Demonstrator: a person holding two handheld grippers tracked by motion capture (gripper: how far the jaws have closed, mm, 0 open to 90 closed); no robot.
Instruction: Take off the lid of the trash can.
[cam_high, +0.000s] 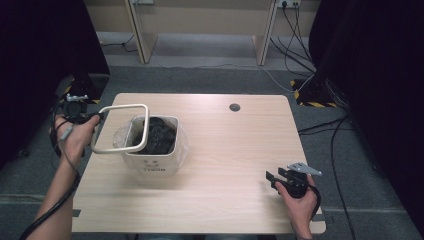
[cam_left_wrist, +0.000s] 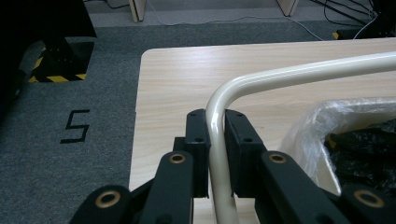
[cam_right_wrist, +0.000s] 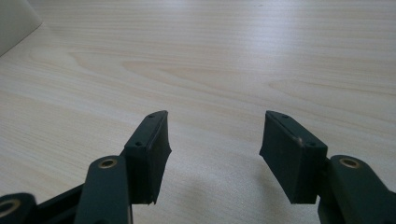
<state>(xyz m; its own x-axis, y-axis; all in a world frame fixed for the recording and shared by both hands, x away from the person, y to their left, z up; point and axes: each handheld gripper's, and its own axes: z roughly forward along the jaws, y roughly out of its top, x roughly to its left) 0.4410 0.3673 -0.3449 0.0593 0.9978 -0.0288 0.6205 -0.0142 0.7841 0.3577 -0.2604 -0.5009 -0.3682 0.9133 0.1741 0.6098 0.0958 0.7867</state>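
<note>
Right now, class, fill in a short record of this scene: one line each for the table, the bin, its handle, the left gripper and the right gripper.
table: pale wood, small round hole near the far edge
bin: cream, square, left of centre, clear liner, black bag inside
handle: cream tube loop, lifted out to the bin's left, one end over the bin
left gripper: shut on the handle near its bend
right gripper: open, nothing between the jaws, low over bare table at the near right

Lab: taped floor marks (cam_high: 306, 99), cables (cam_high: 295, 30), curtains (cam_high: 385, 75).
</note>
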